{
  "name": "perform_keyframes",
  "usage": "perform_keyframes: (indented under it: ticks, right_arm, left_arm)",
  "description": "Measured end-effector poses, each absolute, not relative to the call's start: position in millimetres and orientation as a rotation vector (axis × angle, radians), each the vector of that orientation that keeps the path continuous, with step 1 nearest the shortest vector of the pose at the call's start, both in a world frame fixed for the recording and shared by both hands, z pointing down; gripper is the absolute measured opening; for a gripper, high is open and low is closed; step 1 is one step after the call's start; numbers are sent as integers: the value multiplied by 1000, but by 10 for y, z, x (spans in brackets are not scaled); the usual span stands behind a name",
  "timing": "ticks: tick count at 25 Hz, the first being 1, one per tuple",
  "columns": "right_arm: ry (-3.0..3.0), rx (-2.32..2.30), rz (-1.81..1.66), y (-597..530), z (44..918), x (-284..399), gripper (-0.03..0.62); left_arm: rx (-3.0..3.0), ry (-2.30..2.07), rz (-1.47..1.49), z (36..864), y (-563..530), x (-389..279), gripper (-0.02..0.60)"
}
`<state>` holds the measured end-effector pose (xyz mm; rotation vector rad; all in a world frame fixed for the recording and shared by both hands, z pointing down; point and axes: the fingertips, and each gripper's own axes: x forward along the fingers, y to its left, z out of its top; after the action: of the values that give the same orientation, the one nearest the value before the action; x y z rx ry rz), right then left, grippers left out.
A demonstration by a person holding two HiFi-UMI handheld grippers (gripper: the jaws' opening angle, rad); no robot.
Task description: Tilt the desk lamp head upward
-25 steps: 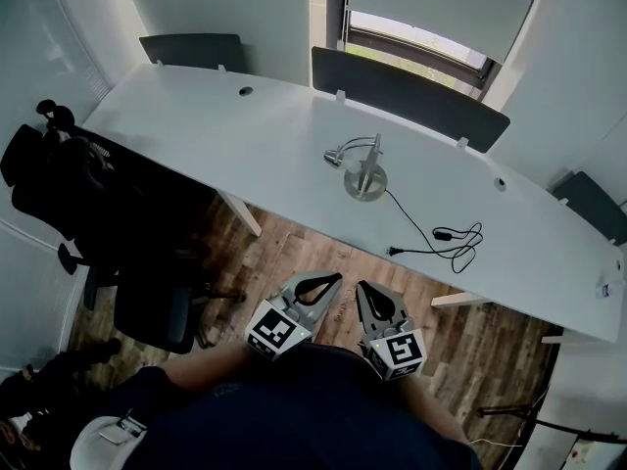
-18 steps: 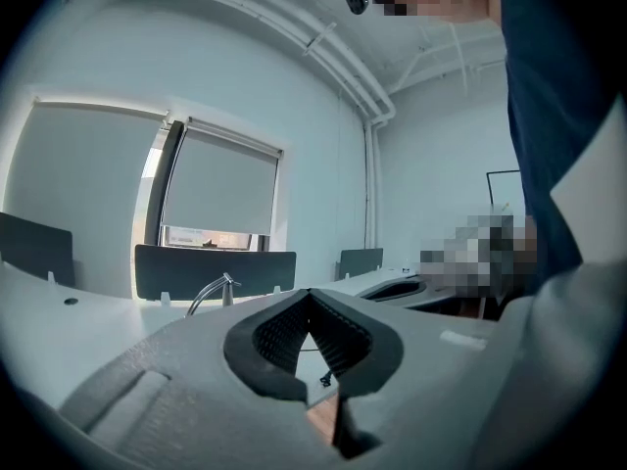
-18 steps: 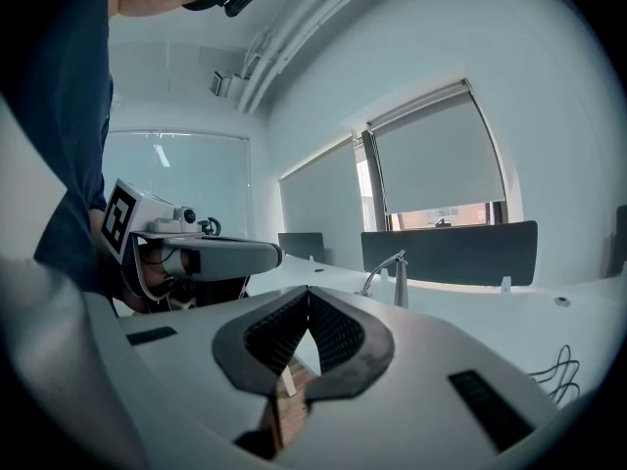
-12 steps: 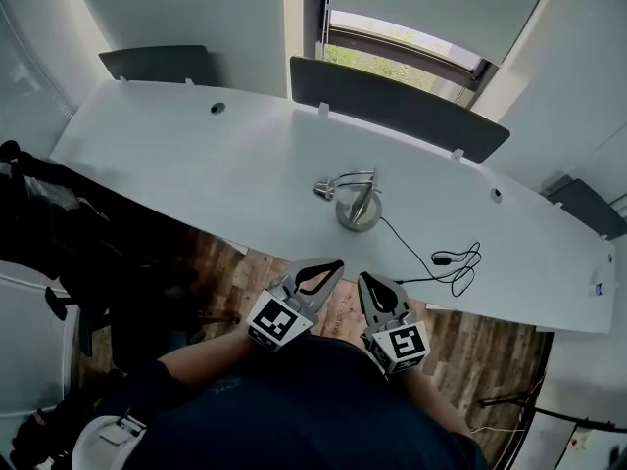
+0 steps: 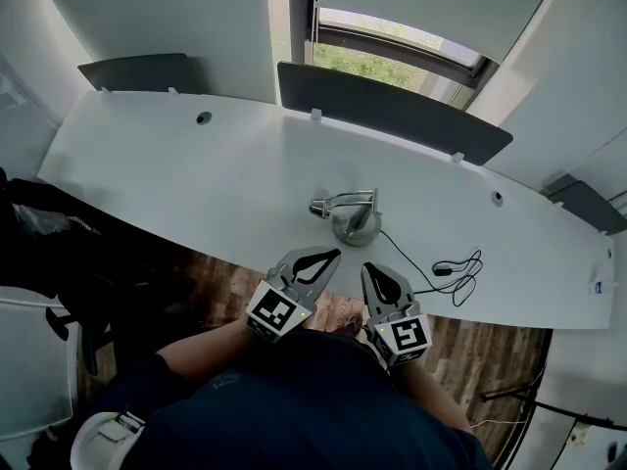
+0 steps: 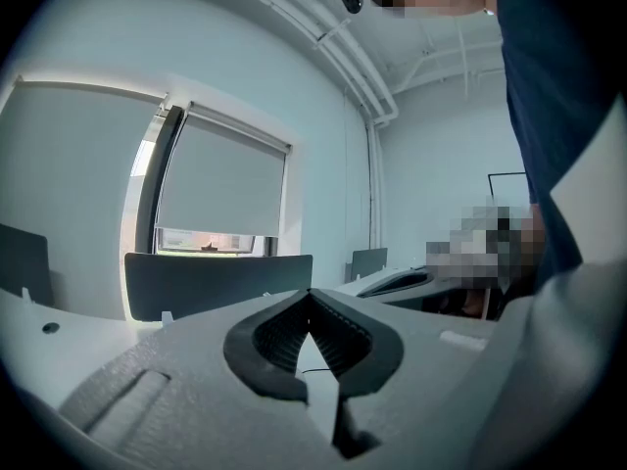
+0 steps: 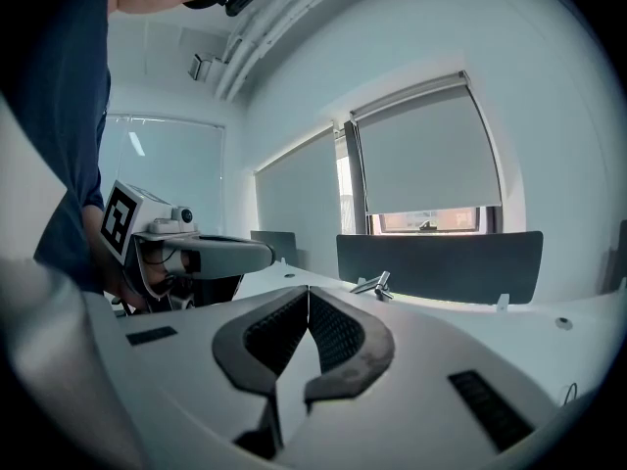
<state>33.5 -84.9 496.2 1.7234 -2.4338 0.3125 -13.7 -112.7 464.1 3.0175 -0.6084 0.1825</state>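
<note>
Grey plastic grippers, one pair, both clenched on nothing; desk lamp stands unheld on the white desk beyond.

Nearest: left gripper (image 5: 336, 254) and right gripper (image 5: 369, 267), side by side in front of a person in dark blue, above the wood-plank floor (image 5: 220, 287). Each gripper's jaws are pressed together at the tips, with nothing between them. Just past the tips: near edge of the curved white desk (image 5: 196, 174). On it: metal desk lamp (image 5: 355, 215), round base flat on the desk, lamp head (image 5: 319, 207) at the end of an arm reaching toward the left gripper's side, apart from both grippers. Black cable (image 5: 446, 265) runs from the base to a loose coil at right. Far edge: dark grey partition panels (image 5: 392, 111). Behind: window (image 5: 392, 52), blind partly lowered.
</note>
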Motion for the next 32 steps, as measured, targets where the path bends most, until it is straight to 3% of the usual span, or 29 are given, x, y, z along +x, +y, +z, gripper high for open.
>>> perform_keyframes:
  ticks: [29, 32]
  right_arm:
    - [-2385, 1587, 358, -1872, 5816, 1082, 14]
    - [-2352, 1581, 332, -1946, 5947, 1125, 15]
  left_arm:
    - [2919, -1075, 648, 5711, -2226, 307, 8]
    - [2928, -1086, 707, 5817, -2299, 317, 39]
